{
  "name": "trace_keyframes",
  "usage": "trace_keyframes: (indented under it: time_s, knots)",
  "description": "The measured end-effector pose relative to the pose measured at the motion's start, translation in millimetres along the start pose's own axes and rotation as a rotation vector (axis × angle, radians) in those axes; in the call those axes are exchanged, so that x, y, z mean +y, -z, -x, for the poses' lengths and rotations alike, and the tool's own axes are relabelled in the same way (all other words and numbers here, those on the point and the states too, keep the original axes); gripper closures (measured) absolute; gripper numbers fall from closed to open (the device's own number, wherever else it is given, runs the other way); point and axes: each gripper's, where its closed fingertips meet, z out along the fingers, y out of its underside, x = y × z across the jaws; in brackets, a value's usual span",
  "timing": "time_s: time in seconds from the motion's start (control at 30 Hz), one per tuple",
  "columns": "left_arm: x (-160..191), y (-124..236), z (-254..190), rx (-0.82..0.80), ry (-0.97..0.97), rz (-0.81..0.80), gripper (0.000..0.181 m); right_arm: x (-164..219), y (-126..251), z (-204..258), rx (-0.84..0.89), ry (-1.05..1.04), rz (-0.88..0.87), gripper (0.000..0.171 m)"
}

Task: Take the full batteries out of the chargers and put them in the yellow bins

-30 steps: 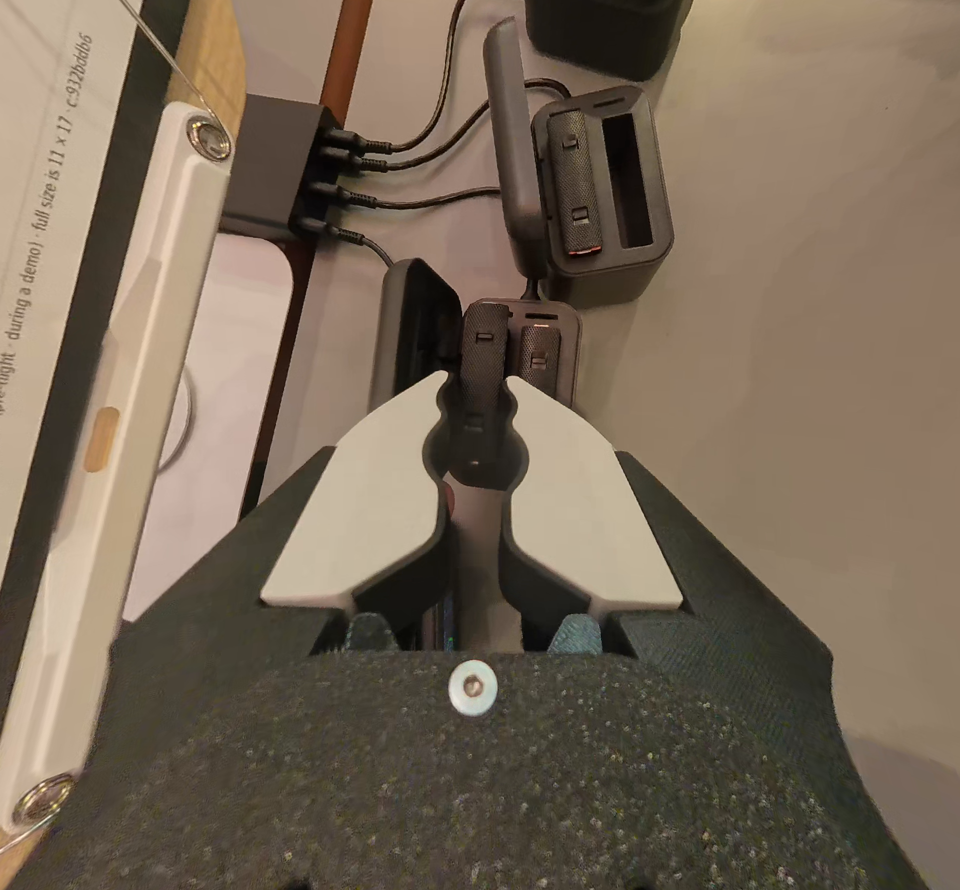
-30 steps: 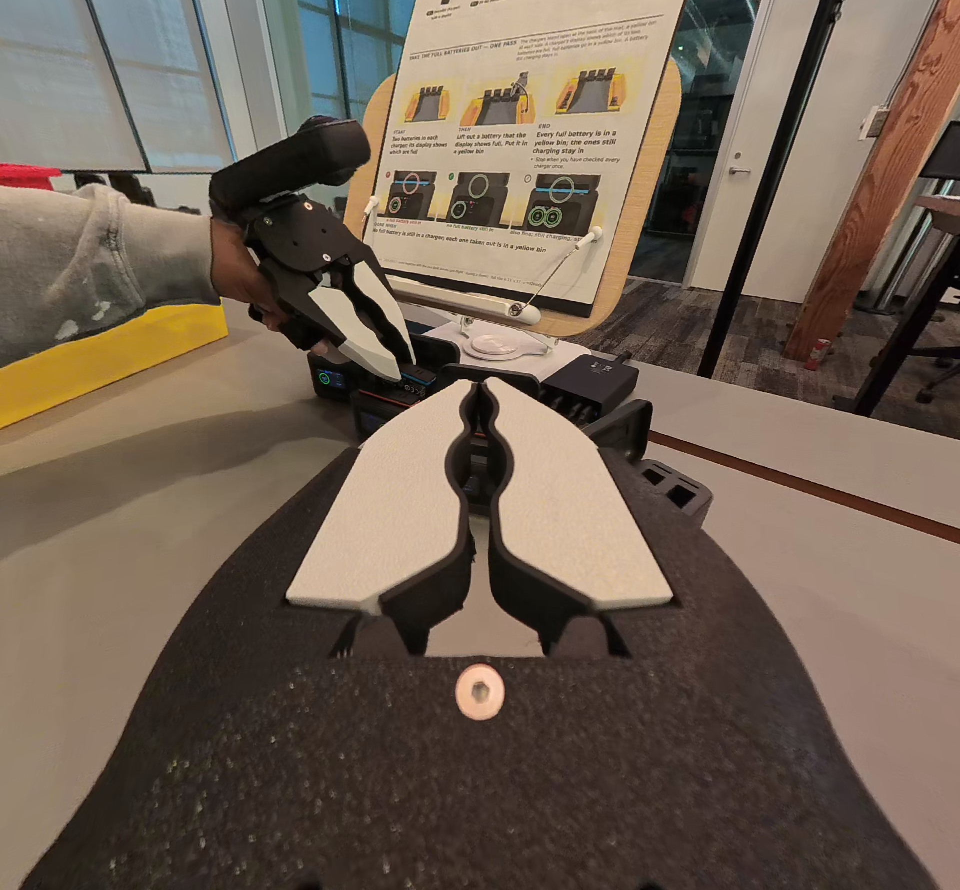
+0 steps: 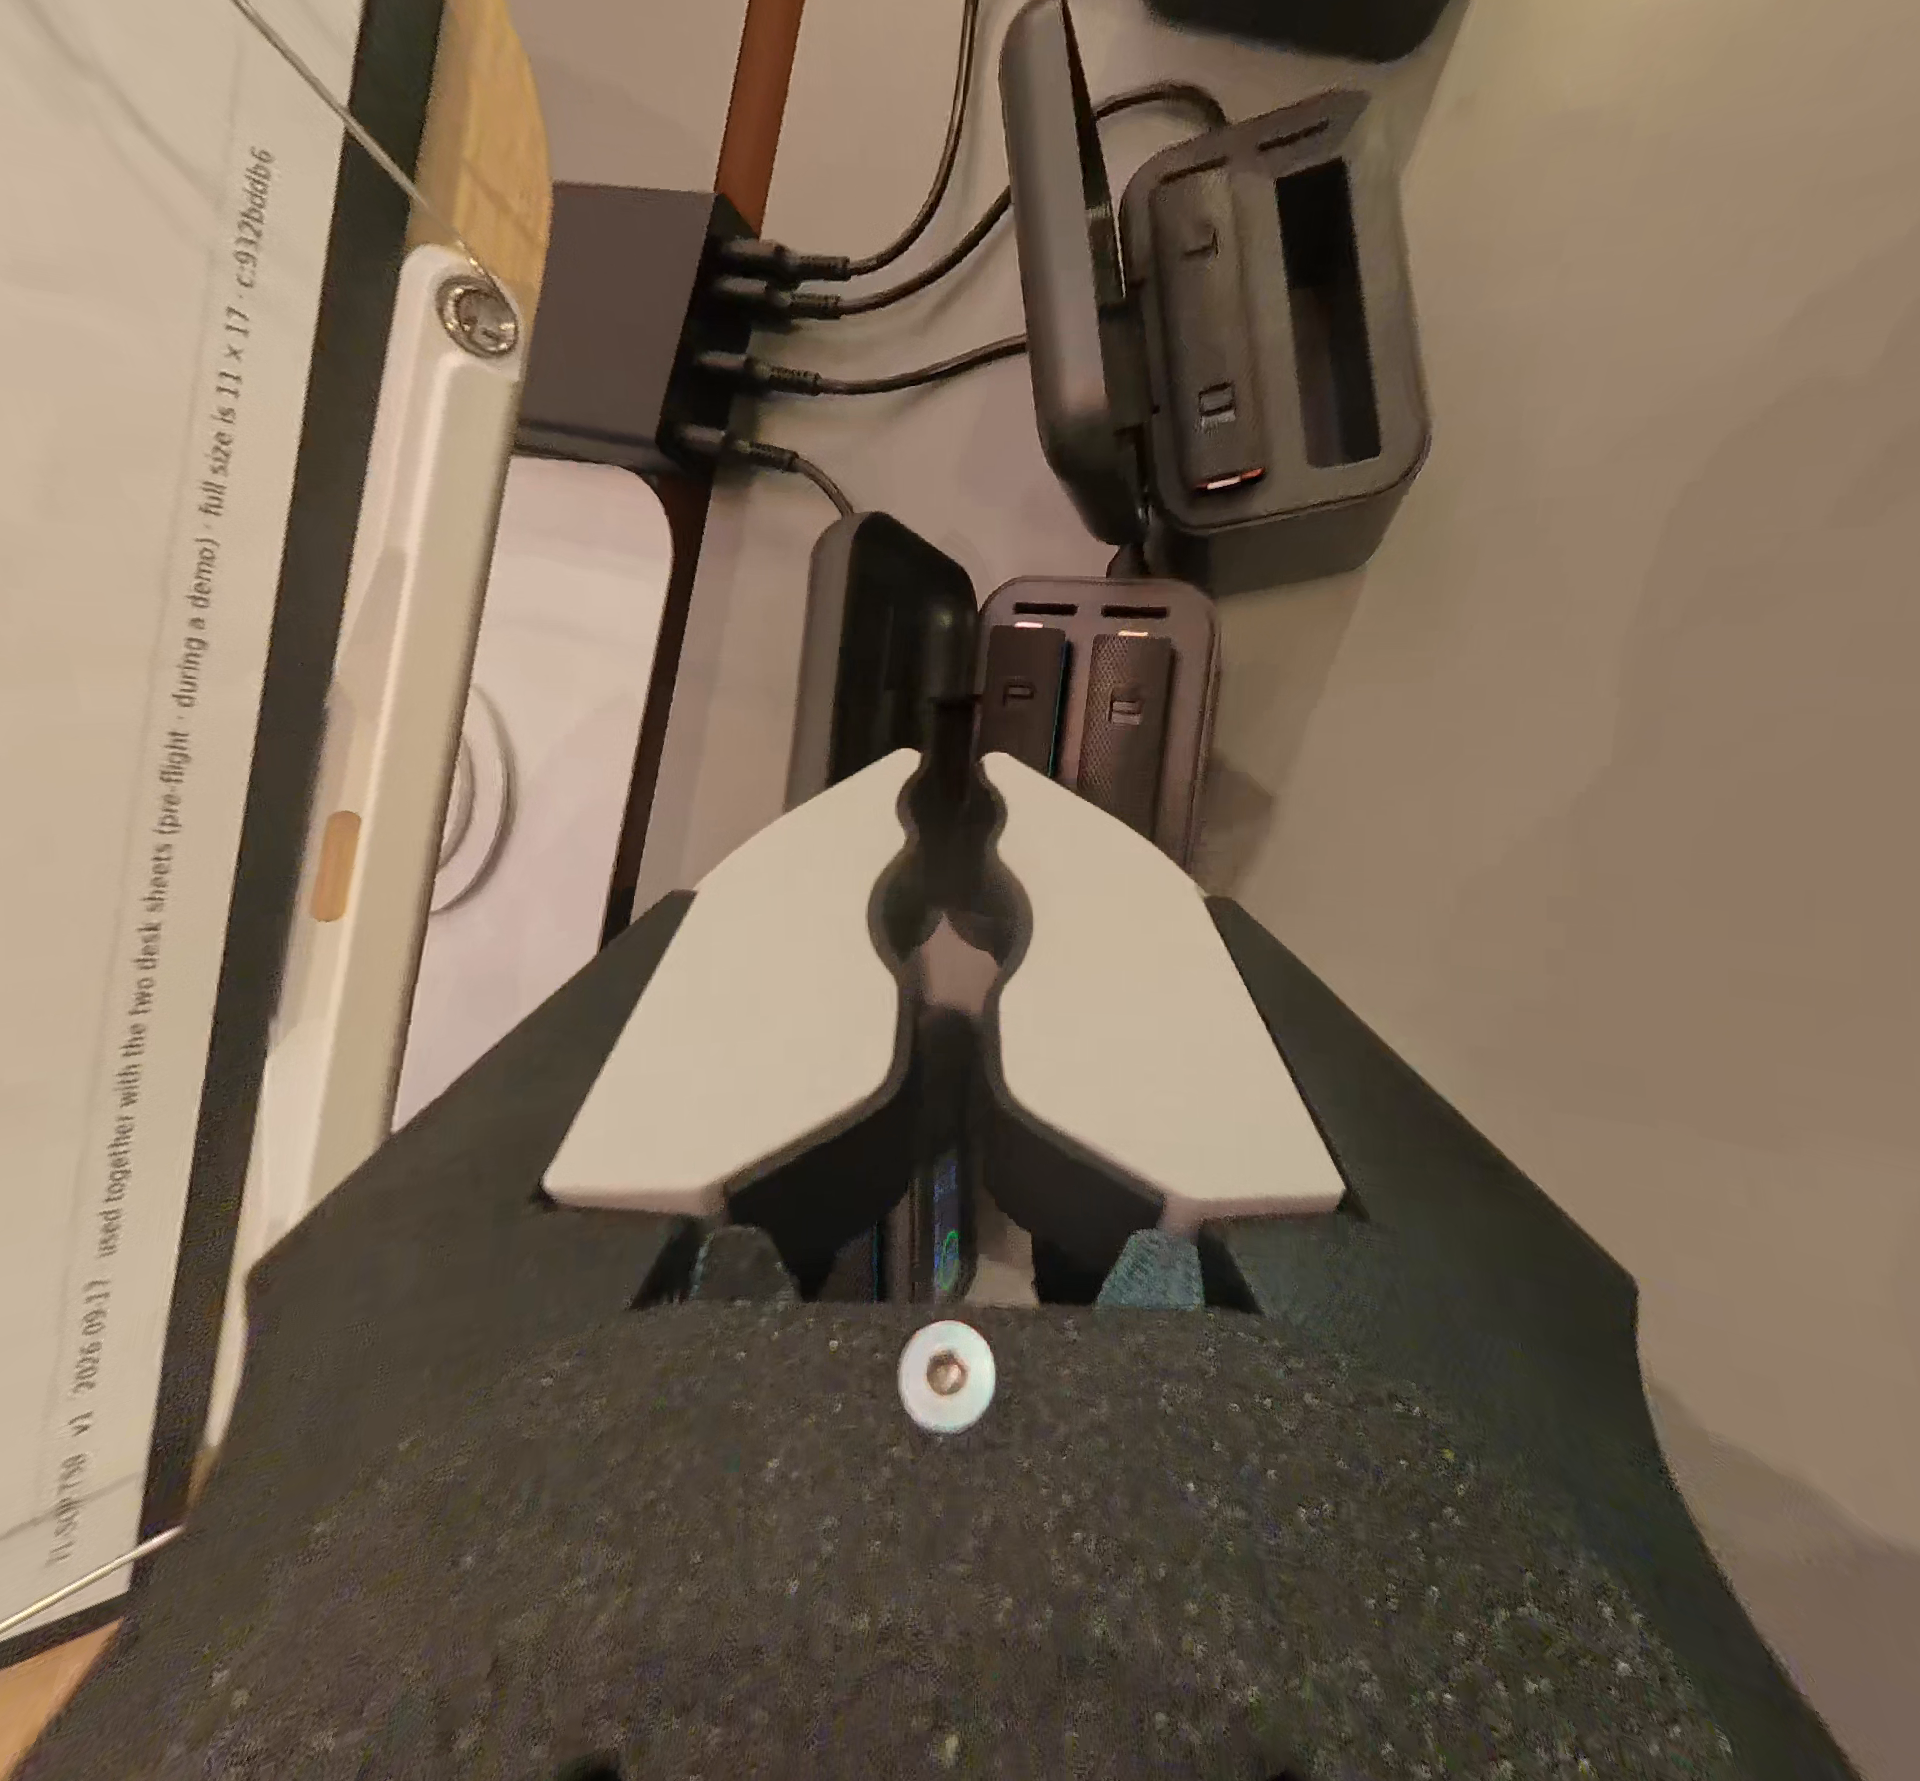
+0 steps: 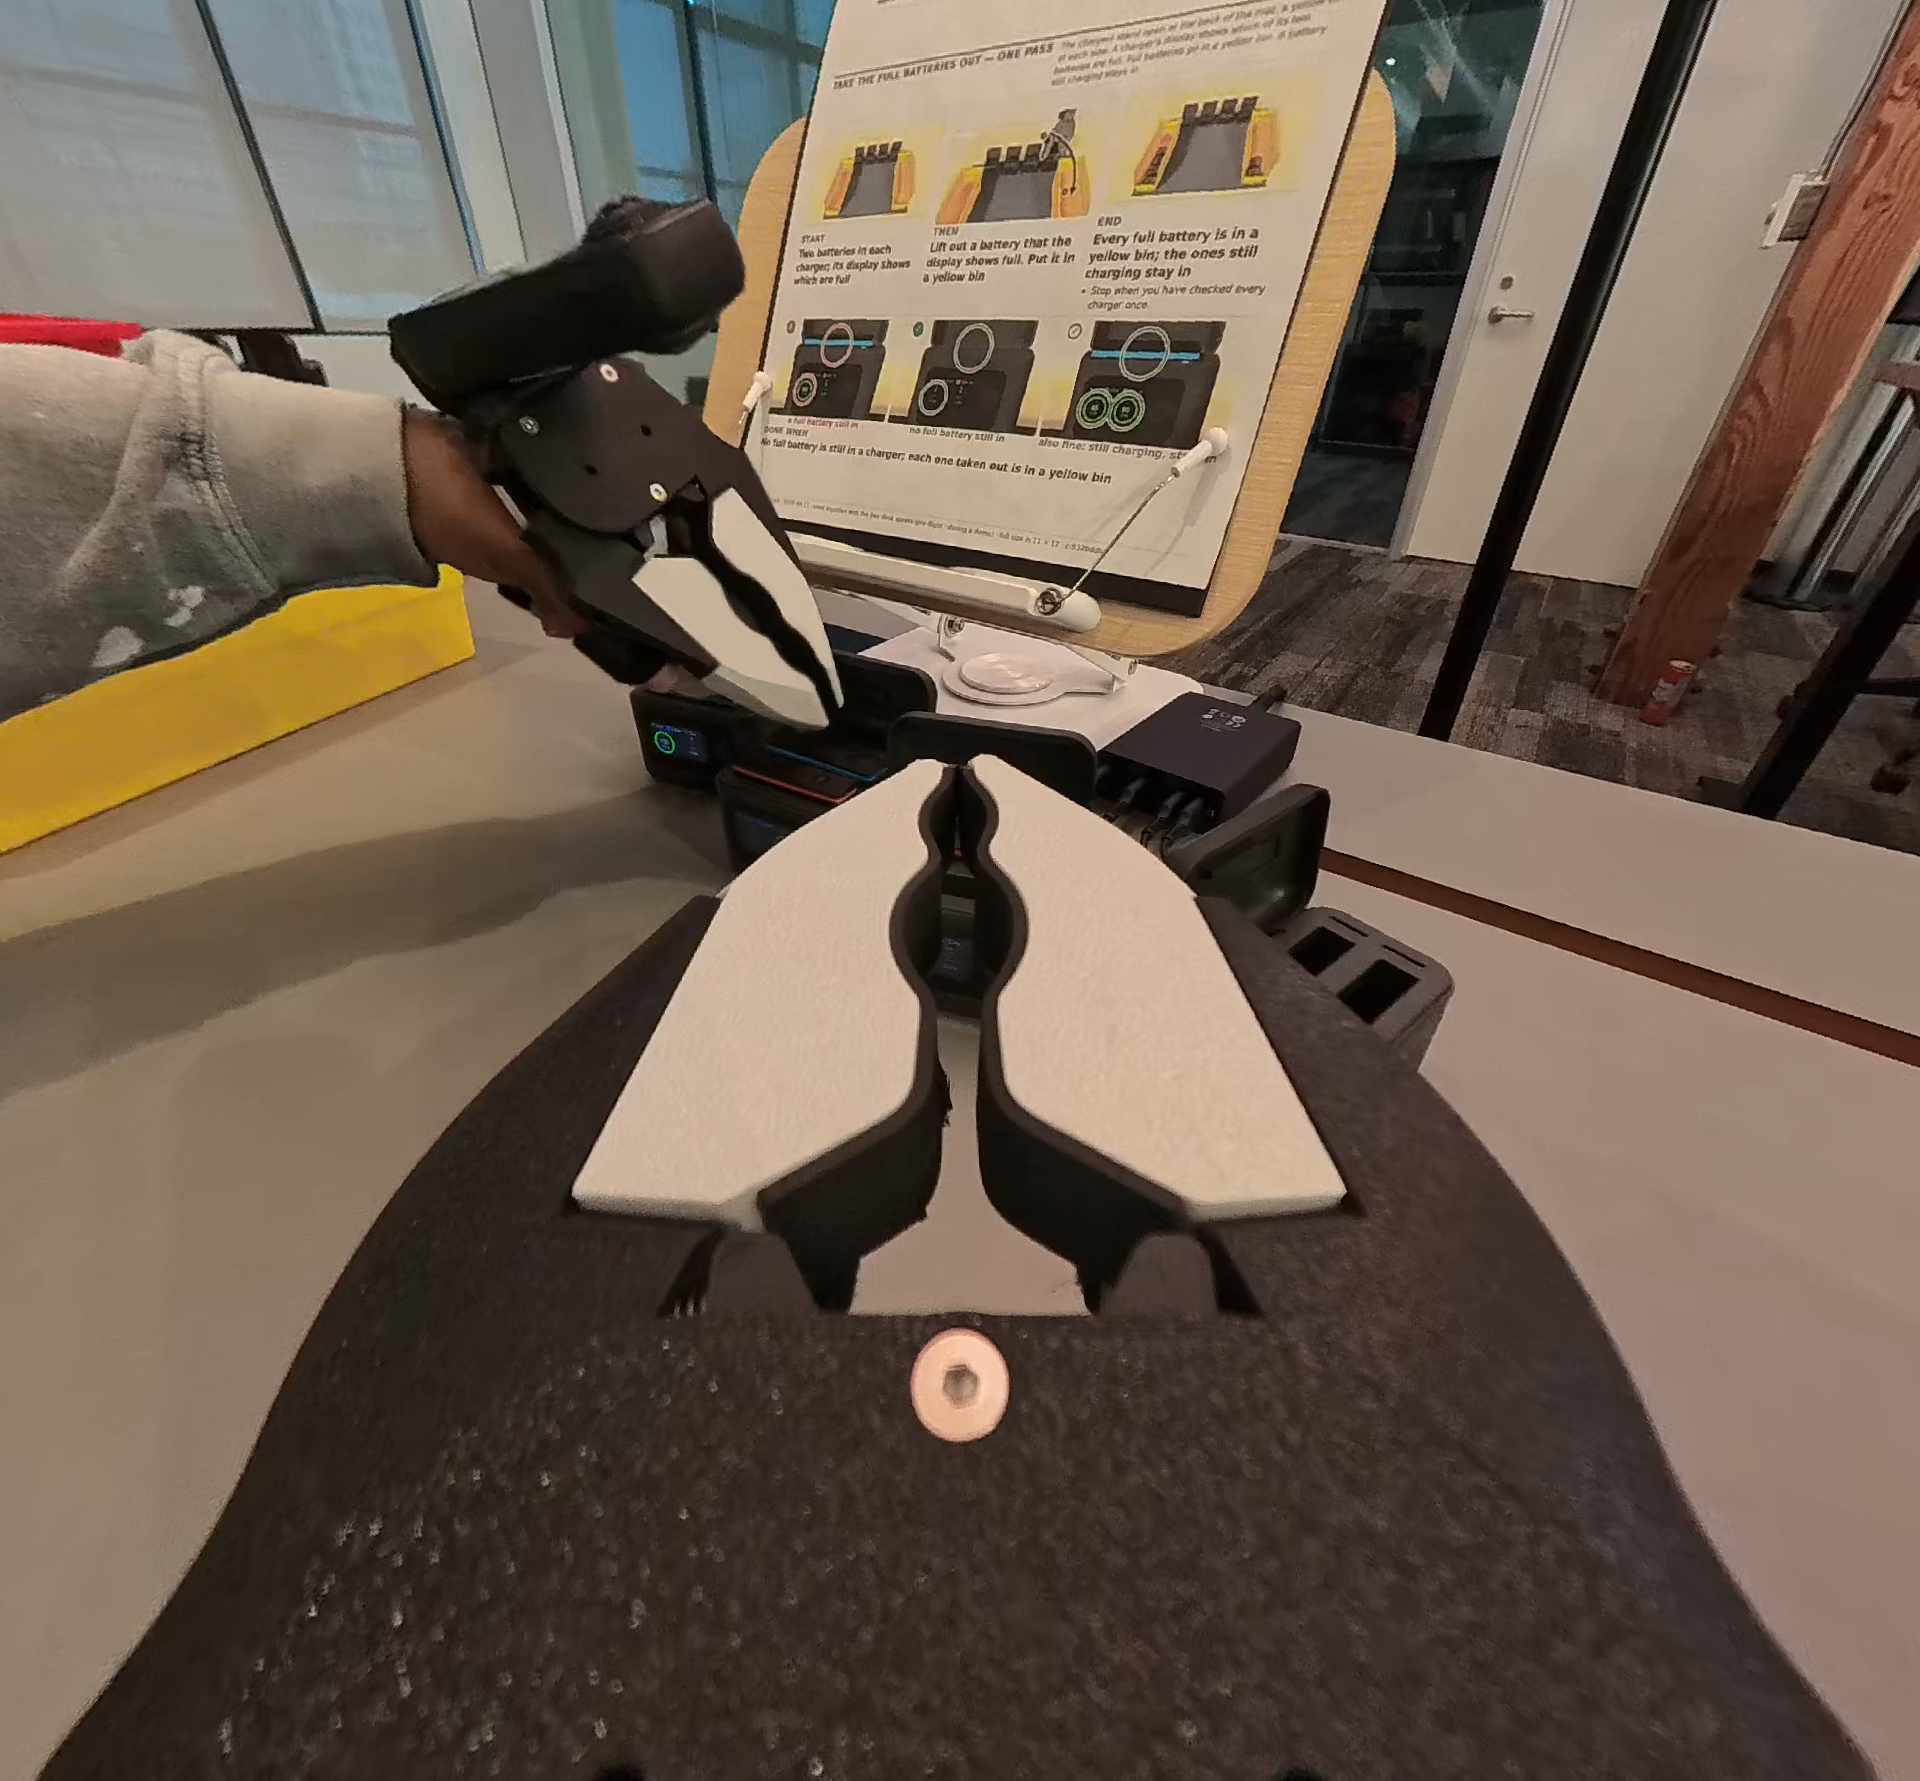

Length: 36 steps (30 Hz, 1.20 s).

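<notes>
Your left claw (image 3: 951, 763) points down over a cluster of black battery chargers at the back of the grey desk (image 3: 1662, 796). Its white fingers are drawn close together with only a thin dark strip between the tips, and you cannot tell whether they pinch anything. Just beyond the tips, the nearest charger (image 3: 1195, 692) has its lid open to the left and two batteries (image 3: 1127, 703) side by side in its slots, their long sides running away from you. The farther charger (image 3: 1392, 297) holds one battery (image 3: 1210, 329) in its left slot, and its right slot is open. Cables run from both to a black power hub (image 3: 613, 308) beside the wooden-edged instruction board (image 3: 187, 588), which crowds the left. To the right of the chargers lies broad open desk. Your right claw (image 4: 956, 773) hangs low over the desk, fingers together and gripping nothing, aimed at the same cluster. A charger with a lit display (image 4: 675, 744) sits under the other claw, and another charger (image 4: 1361, 983) at the right shows two open slots. The yellow bin (image 4: 208, 692) stands at the far left, well apart from the chargers, with its inside hidden.
</notes>
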Motion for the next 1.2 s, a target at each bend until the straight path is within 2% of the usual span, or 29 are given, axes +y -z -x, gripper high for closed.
trace_keyframes:
  time_s: [0.07, 0.3, 0.53, 0.6, 0.67, 0.83, 0.93, 1.03, 1.2]
  knots:
    - [3, -3, 2, -0.020, -0.026, 0.040, 0.181, -1, 0, 0, 0.000, 0.000, -0.002, 0.171]
    - [7, -6, -3, -0.009, -0.078, 0.122, 0.181, -1, 0, -1, -0.001, -0.006, -0.003, 0.171]
    - [7, -8, 0, -0.248, -0.418, 0.310, 0.181, 2, -2, -1, 0.000, -0.008, 0.006, 0.171]
    - [7, -10, 1, -0.260, -0.411, 0.337, 0.181, 3, -2, 0, 0.000, -0.006, 0.007, 0.171]
    - [7, -10, 1, -0.251, -0.403, 0.334, 0.181, 2, -1, 0, 0.003, -0.002, 0.006, 0.171]
    - [6, -8, 2, -0.363, -0.477, 0.291, 0.181, -2, 1, -4, 0.018, -0.002, -0.008, 0.171]
    - [4, -9, 3, -0.376, -0.420, 0.247, 0.181, 0, 0, -3, 0.015, -0.006, -0.004, 0.171]
    - [-6, 5, 6, -0.387, -0.281, 0.103, 0.181, -2, 0, -2, 0.012, -0.006, -0.008, 0.171]
    - [-27, 67, 12, -0.348, 0.108, -0.218, 0.181, -2, 0, -4, 0.020, -0.010, -0.009, 0.171]
